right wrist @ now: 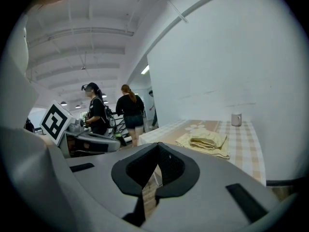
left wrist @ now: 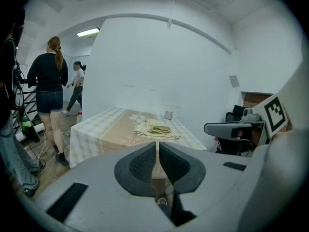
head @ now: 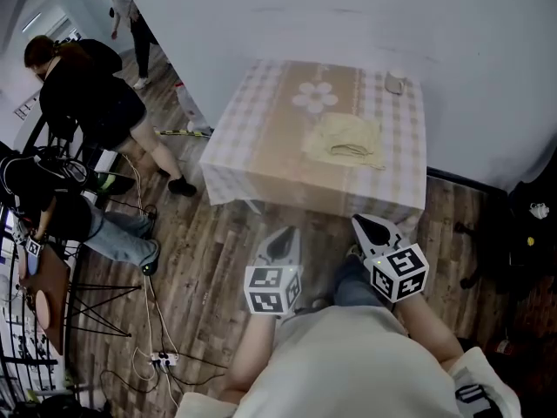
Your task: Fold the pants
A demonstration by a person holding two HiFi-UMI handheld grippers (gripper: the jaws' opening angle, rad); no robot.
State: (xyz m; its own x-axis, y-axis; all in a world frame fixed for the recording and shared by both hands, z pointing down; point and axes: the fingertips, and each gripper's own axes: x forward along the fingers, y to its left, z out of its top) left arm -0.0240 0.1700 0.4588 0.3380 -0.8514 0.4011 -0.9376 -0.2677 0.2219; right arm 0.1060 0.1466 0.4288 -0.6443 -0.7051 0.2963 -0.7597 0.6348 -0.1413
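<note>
The pants (head: 345,142) lie in a low heap on the table (head: 252,168), on its right half, well ahead of both claws. The right claw (head: 369,226) is nearer them than the left claw (head: 284,236). Both claws are closed and empty, short of the table's near edge.

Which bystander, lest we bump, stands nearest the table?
The one in black top and shorts, feet near the table corner; the white-shirted and jeans-clad ones stand farther.

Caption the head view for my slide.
Left hand-held gripper and right hand-held gripper, both shut, short of the table bearing yellow pants.
</note>
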